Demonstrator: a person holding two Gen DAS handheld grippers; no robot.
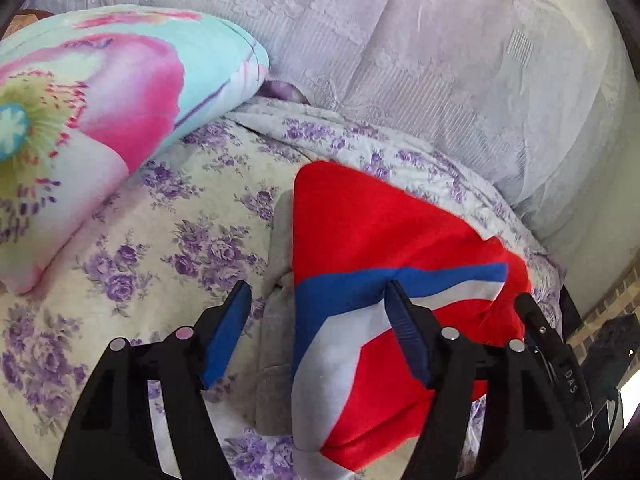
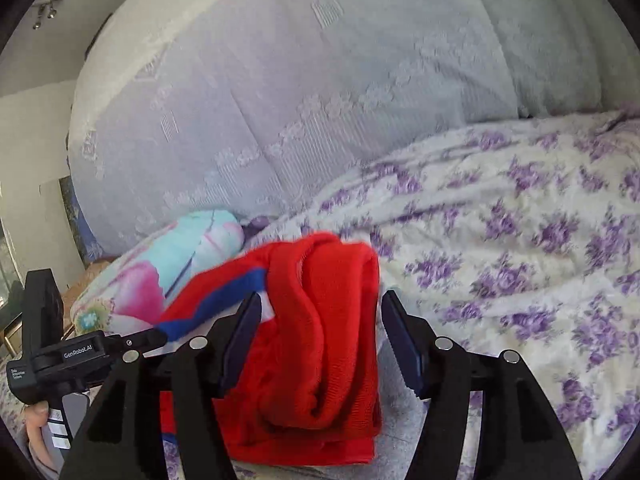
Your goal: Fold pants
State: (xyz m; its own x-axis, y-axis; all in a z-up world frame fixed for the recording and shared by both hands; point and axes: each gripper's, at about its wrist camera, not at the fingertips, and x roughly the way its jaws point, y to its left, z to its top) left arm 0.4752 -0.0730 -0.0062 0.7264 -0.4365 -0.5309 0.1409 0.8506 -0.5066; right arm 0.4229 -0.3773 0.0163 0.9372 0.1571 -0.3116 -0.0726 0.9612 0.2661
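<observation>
The red pants (image 1: 384, 232) with a blue and white stripe lie folded into a compact bundle on the floral bedspread (image 1: 168, 240). My left gripper (image 1: 318, 292) is open, its jaws spread over the bundle's left edge, holding nothing. In the right wrist view the pants (image 2: 320, 340) lie bunched in thick folds between the spread jaws of my right gripper (image 2: 320, 304), which is open. The left gripper body (image 2: 72, 356) shows at that view's left edge, level with the pants' striped end.
A flowered pink and turquoise pillow (image 1: 92, 120) lies left of the pants. A large lace-covered headboard or cushion (image 1: 420, 60) stands behind. The bedspread (image 2: 520, 240) stretches to the right. The bed edge and dark furniture (image 1: 600, 344) are at the far right.
</observation>
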